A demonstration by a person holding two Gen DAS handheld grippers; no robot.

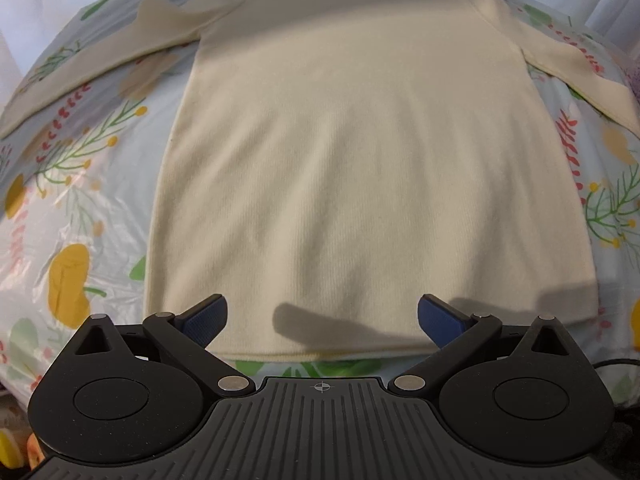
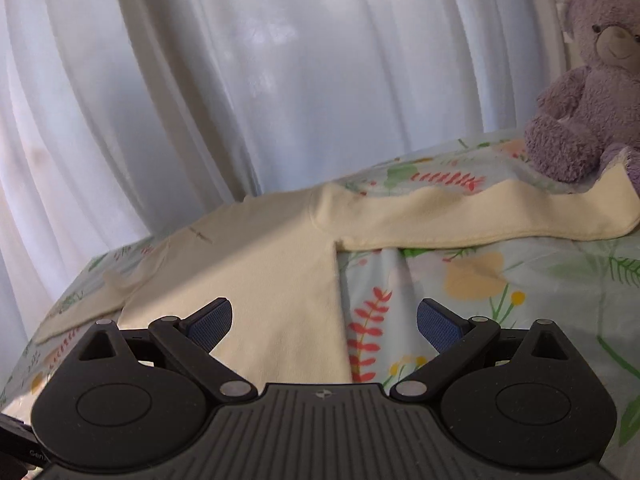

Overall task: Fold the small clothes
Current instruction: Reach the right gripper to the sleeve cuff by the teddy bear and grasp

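Facing: cream sweater (image 1: 360, 152) dead ahead of left gripper (image 1: 322, 322), hem nearest, collar farthest
Long axis: hem to collar, straight away along the left gripper's fingers
Location: spread flat on floral bedspread (image 1: 80, 200), both sleeves out to the sides
Left gripper: jaws spread wide, nothing between blue pads (image 1: 208, 316), poised low just over the hem's middle
Right gripper (image 2: 324, 322): equally wide, empty, set over the sweater's right side edge, half above cloth, half above bedspread
Right sleeve (image 2: 480, 216): stretched well off to the right, cuff ending beside purple teddy bear (image 2: 588, 92)
Nearer tool: left for the hem; right for that sleeve and side seam
Pose: both held level, pointing forward toward white curtain (image 2: 240, 80)
Judged stage: no fold made yet; likely first grab at sleeve or side edge
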